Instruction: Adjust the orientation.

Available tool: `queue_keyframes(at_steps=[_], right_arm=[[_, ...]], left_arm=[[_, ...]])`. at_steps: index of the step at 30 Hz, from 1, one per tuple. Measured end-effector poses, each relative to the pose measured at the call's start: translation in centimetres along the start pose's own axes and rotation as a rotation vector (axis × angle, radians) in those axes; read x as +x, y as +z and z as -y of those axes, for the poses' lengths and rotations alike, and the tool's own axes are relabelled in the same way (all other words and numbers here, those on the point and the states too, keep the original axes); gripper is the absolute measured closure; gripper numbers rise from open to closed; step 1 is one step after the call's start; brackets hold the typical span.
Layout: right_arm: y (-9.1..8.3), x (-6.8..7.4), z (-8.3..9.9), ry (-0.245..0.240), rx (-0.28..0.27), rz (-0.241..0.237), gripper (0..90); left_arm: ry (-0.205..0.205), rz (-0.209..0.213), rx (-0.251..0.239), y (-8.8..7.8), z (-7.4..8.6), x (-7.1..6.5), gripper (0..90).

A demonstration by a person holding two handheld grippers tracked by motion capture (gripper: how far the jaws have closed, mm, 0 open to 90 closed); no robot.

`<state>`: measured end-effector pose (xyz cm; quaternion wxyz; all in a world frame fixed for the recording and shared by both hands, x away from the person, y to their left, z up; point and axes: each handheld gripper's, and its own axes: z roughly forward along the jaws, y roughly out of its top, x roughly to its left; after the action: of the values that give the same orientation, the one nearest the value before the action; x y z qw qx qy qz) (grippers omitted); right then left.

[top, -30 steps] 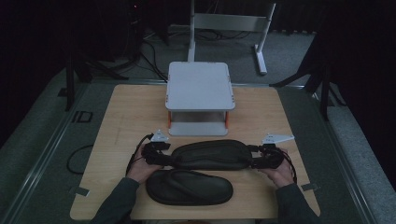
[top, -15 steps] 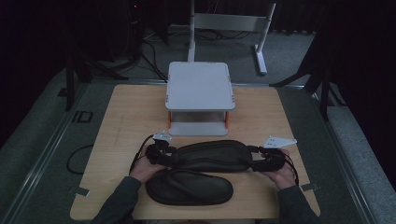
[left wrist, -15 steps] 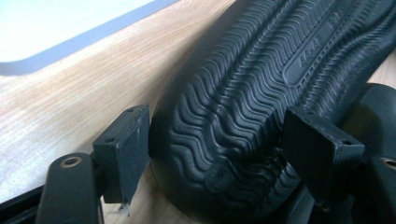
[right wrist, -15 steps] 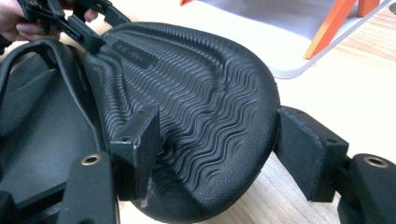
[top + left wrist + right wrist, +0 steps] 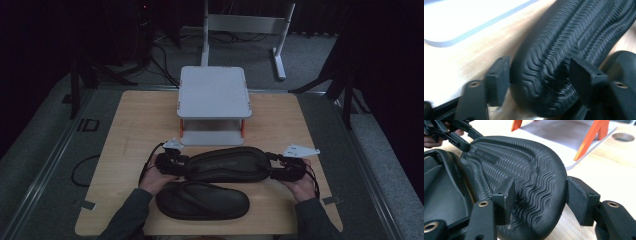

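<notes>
Sandal [image 5: 227, 164] lies sole-up, long axis L-R; L hand-held gripper [image 5: 172, 164] and R hand-held gripper [image 5: 285, 167] have just been closing, one per end, pads now pinching it.

On the wooden table [image 5: 135, 125] we see a small two-tier stand [image 5: 214, 92] at the middle, toward the far edge. Just in front of it a slipper, sole up [image 5: 227, 164], lies crosswise, between our left gripper [image 5: 172, 162] at its left end and our right gripper [image 5: 286, 167] at its right end. A second slipper [image 5: 202, 201] lies nearer us, just beside the first.
</notes>
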<state>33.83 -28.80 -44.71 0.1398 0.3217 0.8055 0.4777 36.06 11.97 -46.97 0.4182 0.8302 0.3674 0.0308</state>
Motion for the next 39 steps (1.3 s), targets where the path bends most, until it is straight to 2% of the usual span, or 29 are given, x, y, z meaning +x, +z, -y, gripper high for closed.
queue_keyframes(at_steps=[2, 5, 7, 8, 9, 11, 14, 17, 18, 20, 22, 25, 27, 28, 30, 32, 34, 36, 38, 39], right_arm=[[0.0, 0.0, -0.1, -0.003, -0.013, 0.009, 45.1], [0.4, 0.2, -0.6, -0.043, -0.007, 0.057, 45.8], [0.6, 0.2, -0.9, -0.055, -0.011, 0.064, 49.0], [0.7, 0.3, -1.1, -0.049, -0.022, 0.05, 50.9], [0.9, 0.3, -1.3, -0.049, -0.035, 0.04, 51.6], [1.4, 0.6, -1.8, -0.046, -0.026, 0.041, 51.3], [1.6, 0.5, -2.0, -0.045, -0.022, 0.048, 51.4], [1.3, 0.5, -1.5, -0.048, -0.022, 0.041, 51.6], [1.3, 0.6, -1.4, -0.046, -0.019, 0.038, 50.8], [1.1, 0.6, -1.4, -0.036, -0.013, 0.034, 40.3], [1.2, 0.7, -1.6, -0.025, -0.015, 0.051, 33.1], [1.3, 1.2, -2.2, -0.029, -0.024, 0.039, 29.4], [1.6, 1.4, -2.5, -0.038, -0.013, 0.021, 29.8], [1.7, 1.4, -2.5, -0.037, -0.009, 0.011, 32.7], [1.9, 1.5, -2.5, -0.045, 0.001, -0.039, 46.3], [1.9, 1.7, -2.3, -0.065, 0.014, -0.029, 48.0], [1.7, 1.6, -2.0, -0.065, 0.017, -0.04, 49.4], [1.5, 1.5, -1.8, -0.072, 0.025, -0.043, 49.7], [1.4, 1.4, -1.6, -0.063, 0.044, -0.052, 44.2], [1.6, 1.3, -1.5, -0.056, 0.071, -0.054, 43.5]], left_arm=[[0.01, -0.018, -0.021, -0.1, -0.2, -0.2, 39.6], [0.018, -0.047, -0.05, -0.4, -0.8, -0.3, 44.2], [0.028, -0.025, -0.082, -0.5, -1.4, -0.4, 48.5], [0.032, -0.007, -0.098, -0.5, -1.7, -0.6, 53.0], [0.043, 0.002, -0.095, -0.3, -2.1, -0.9, 53.6], [0.07, -0.028, -0.072, 0.3, -2.7, -1.6, 51.0], [0.057, -0.006, -0.081, 0.3, -2.8, -1.4, 50.9], [0.079, 0.0, -0.082, 0.1, -2.7, -1.9, 51.9], [0.087, 0.003, -0.082, -0.1, -2.7, -2.1, 52.1], [0.108, 0.017, -0.087, -0.2, -2.7, -2.6, 53.0], [0.128, 0.035, -0.084, -0.3, -2.7, -3.2, 52.5], [0.147, 0.044, -0.082, -0.4, -2.6, -3.8, 52.1], [0.145, 0.038, -0.085, -0.5, -2.5, -4.0, 51.8], [0.142, 0.037, -0.086, -0.5, -2.5, -3.9, 51.7], [0.131, 0.028, -0.081, -0.6, -2.1, -3.6, 48.6], [0.115, 0.018, -0.075, -0.7, -1.5, -3.1, 44.0], [0.091, 0.022, -0.067, -0.9, -0.7, -2.4, 40.2], [0.079, 0.024, -0.048, -1.1, 0.0, -2.0, 39.4], [0.077, 0.021, -0.032, -1.1, 0.4, -1.8, 39.5], [0.078, 0.02, -0.028, -1.0, 0.5, -1.7, 40.7]])
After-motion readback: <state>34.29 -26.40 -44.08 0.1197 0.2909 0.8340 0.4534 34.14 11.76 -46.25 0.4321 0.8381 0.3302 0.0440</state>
